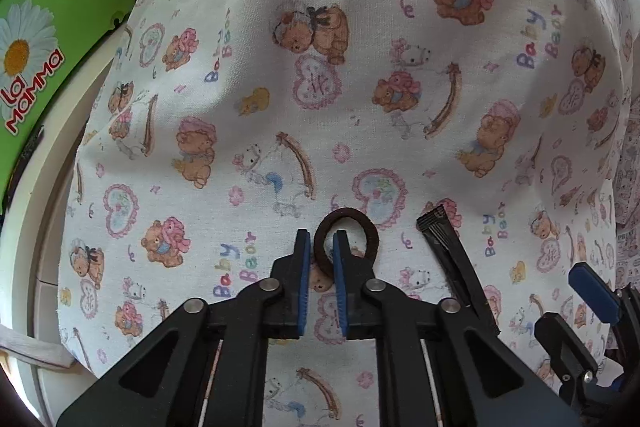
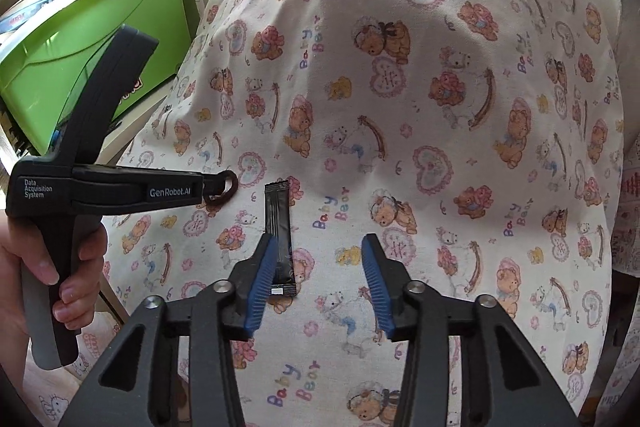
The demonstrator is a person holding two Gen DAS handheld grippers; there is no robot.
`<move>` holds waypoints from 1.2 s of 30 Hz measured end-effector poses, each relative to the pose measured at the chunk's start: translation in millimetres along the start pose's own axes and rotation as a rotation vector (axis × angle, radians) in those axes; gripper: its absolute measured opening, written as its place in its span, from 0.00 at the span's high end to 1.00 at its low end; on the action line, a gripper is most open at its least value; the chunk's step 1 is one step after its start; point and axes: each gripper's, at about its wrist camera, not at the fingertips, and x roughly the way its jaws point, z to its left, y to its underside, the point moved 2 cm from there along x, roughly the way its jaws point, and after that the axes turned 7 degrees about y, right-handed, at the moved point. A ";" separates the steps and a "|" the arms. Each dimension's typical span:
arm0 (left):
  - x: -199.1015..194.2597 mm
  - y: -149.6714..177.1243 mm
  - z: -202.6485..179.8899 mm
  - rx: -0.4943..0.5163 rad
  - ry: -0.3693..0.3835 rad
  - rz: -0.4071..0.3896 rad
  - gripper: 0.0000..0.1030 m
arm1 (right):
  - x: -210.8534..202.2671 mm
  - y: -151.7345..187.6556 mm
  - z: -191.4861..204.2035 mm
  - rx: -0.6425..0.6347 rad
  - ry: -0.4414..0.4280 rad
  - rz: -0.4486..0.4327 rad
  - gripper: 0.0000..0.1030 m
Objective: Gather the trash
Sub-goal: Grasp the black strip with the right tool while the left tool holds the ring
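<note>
A brown hair tie (image 1: 347, 235) lies on the teddy-bear cloth (image 1: 360, 87). My left gripper (image 1: 322, 239) is nearly shut, its fingers pinching one side of the loop; the same grip shows from the side in the right wrist view (image 2: 224, 187). A black stick sachet (image 2: 280, 239) lies flat on the cloth, to the right of the hair tie (image 1: 452, 259). My right gripper (image 2: 320, 247) is open, its left finger (image 2: 264, 267) beside the sachet, which lies partly between the jaws.
A green plastic box (image 2: 80, 55) with a daisy "La Mamma" label (image 1: 28, 67) stands at the left, off the cloth. A hand (image 2: 52, 267) holds the left gripper's handle. A second patterned cloth (image 2: 628, 219) lies at the right edge.
</note>
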 end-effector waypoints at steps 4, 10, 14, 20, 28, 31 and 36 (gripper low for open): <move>-3.5 2.8 -0.6 0.000 -0.005 -0.005 0.97 | 0.8 0.2 2.8 -0.009 -0.004 0.004 0.44; -37.8 6.4 7.0 -0.039 0.024 -0.080 0.97 | 11.5 0.9 16.7 -0.054 0.010 0.023 0.40; -53.6 12.4 20.4 -0.080 -0.028 -0.132 0.97 | 23.8 3.2 28.9 -0.109 0.062 0.039 0.40; -61.6 12.8 32.6 -0.091 -0.021 -0.151 0.97 | 44.7 7.2 45.7 -0.151 0.052 0.078 0.49; -78.4 10.4 34.9 -0.073 -0.015 -0.176 0.97 | 53.2 1.5 45.3 -0.111 0.063 0.074 0.79; -79.4 13.5 35.2 -0.075 -0.016 -0.176 0.97 | 54.2 0.2 47.6 -0.110 0.064 0.075 0.84; -81.6 17.5 34.2 -0.070 -0.018 -0.182 0.97 | 45.3 3.2 41.2 -0.074 0.021 0.076 0.88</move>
